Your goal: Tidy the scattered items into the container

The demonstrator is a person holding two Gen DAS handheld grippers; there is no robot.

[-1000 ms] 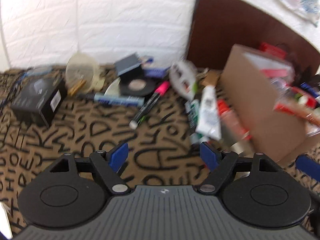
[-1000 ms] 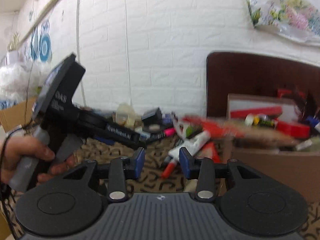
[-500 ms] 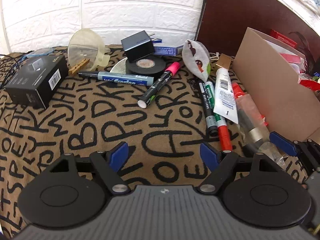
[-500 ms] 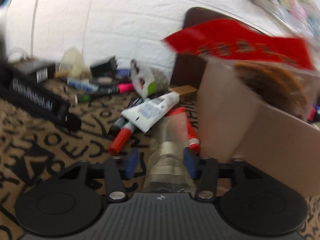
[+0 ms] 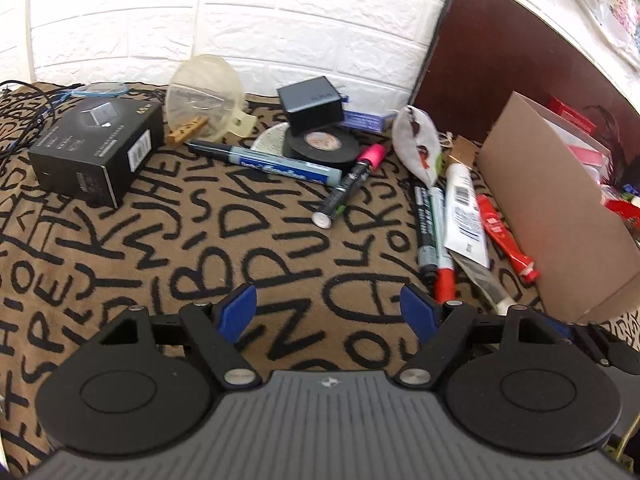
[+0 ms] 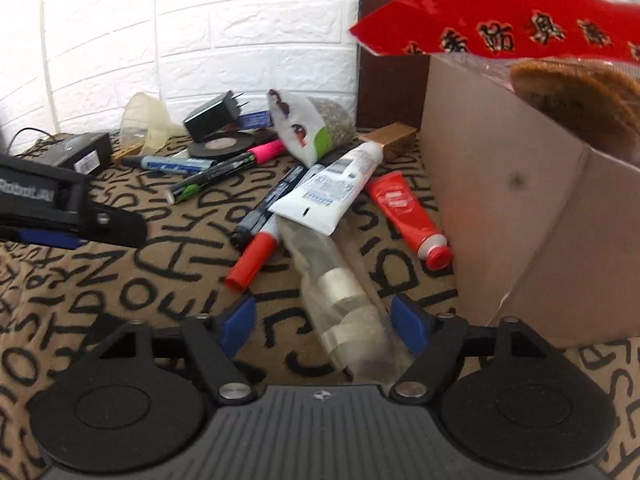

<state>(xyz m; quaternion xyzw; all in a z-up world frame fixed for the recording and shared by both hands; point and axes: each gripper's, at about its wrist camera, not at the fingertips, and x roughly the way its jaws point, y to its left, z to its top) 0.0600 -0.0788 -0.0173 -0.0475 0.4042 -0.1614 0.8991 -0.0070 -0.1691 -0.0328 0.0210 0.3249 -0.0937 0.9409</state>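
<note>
A cardboard box (image 5: 552,216) (image 6: 512,200) stands at the right, with items inside. Scattered on the patterned cloth lie a white tube (image 5: 464,212) (image 6: 332,188), a red tube (image 5: 504,236) (image 6: 404,212), markers (image 5: 428,224) (image 6: 260,216), a pink-capped marker (image 5: 352,184), a blue marker (image 5: 276,166) and a clear packet (image 6: 340,288). My left gripper (image 5: 328,308) is open and empty above bare cloth. My right gripper (image 6: 324,320) is open, its fingers on either side of the clear packet.
A black box (image 5: 96,152), a clear funnel (image 5: 206,96), a black charger (image 5: 312,102), a tape roll (image 5: 320,146) and a white pouch (image 5: 418,148) lie near the white brick wall. A red-topped snack bag (image 6: 520,28) pokes out of the box. A brown board (image 5: 500,60) leans behind.
The right gripper has come down from mid-air to the cloth beside the box and opened wider around the clear packet. The left gripper dropped lower and steadied, still open.
</note>
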